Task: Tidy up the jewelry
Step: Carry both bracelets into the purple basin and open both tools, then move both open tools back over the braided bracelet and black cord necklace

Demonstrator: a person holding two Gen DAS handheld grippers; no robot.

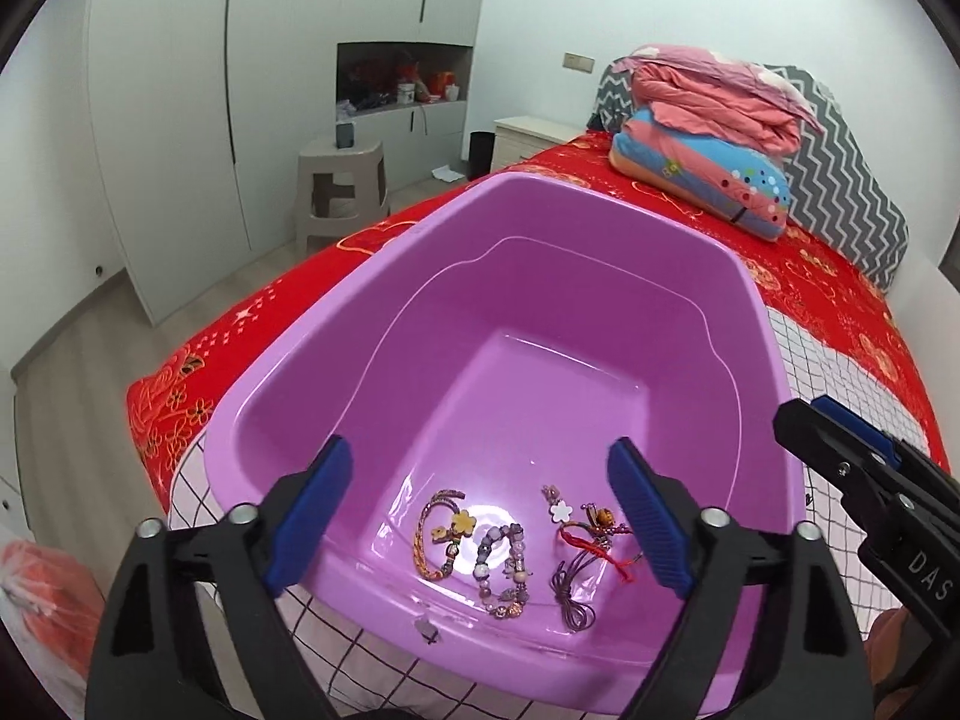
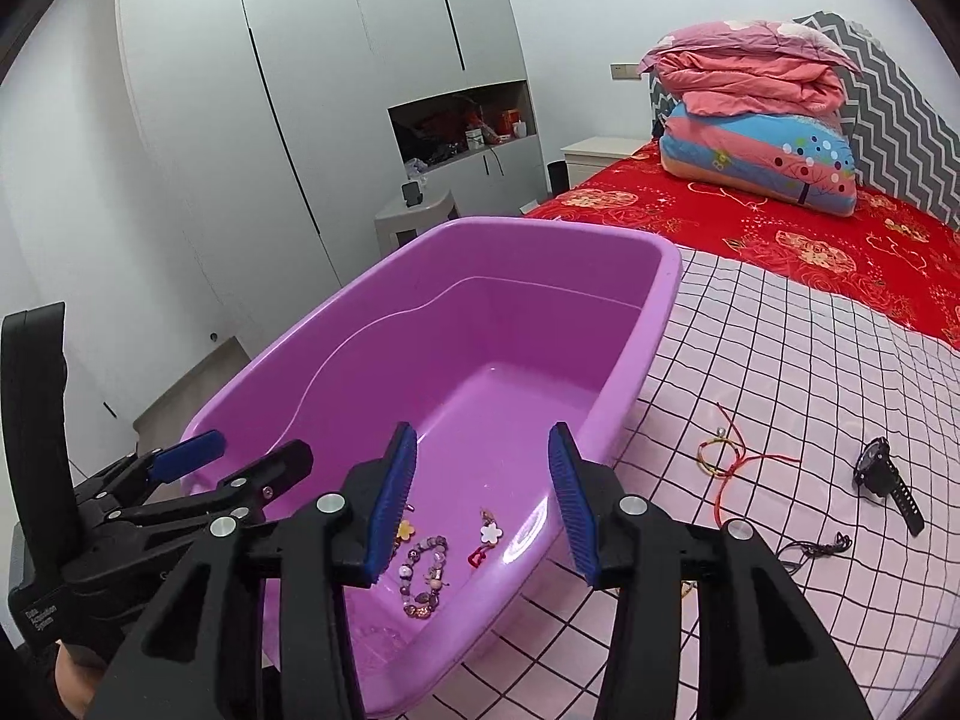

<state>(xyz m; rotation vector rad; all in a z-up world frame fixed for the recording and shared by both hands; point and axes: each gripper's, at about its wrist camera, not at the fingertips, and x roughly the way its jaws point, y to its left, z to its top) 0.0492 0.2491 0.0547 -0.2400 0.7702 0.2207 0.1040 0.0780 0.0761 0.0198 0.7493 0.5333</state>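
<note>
Hovering left tongs [image 1: 480, 516] agape | bracelets [image 1: 501, 570] in basin [image 1: 336, 324]

The left wrist camera looks steeply down and forward over the near rim of the purple tub [image 1: 384, 276], close above it, the tub filling the middle and the folded bedding [image 1: 708, 138] at 1 o'clock. The right wrist camera sits just beside, facing the same way, tub [image 2: 336, 360] at 10 o'clock. Both share the tub, bedding, wardrobe [image 1: 180, 90] and each other's gripper.
</note>
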